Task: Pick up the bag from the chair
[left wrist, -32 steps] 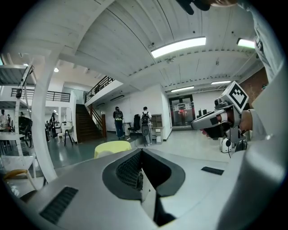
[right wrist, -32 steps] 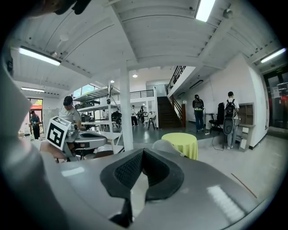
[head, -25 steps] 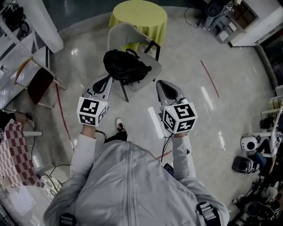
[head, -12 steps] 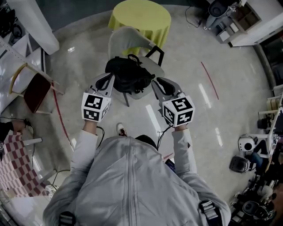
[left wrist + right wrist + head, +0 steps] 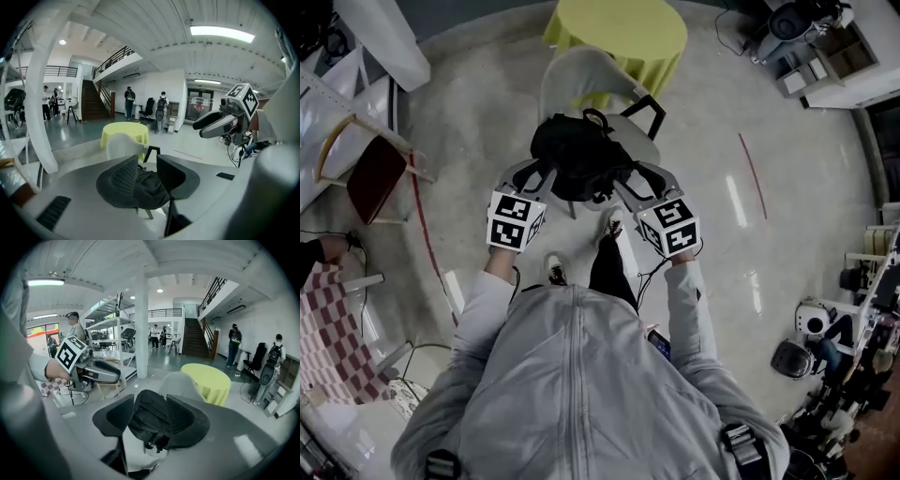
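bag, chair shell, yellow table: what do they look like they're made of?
Bag: soft black woven fabric, probably nylon, matte. It slumps and creases, and has webbing straps.
Chair: pale moulded shell, likely plastic, smooth with a slight sheen. Dark frame, probably metal.
Yellow table: looks cloth-covered and matte. The cover hangs down the sides.

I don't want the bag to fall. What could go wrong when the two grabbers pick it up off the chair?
The left gripper and right gripper have just been opening; the bag shows between each pair of jaws, not yet pinched.
1. The bag looks soft, so a pinch on loose cloth might slip.
2. Its dangling straps might catch on the chair and tug it.
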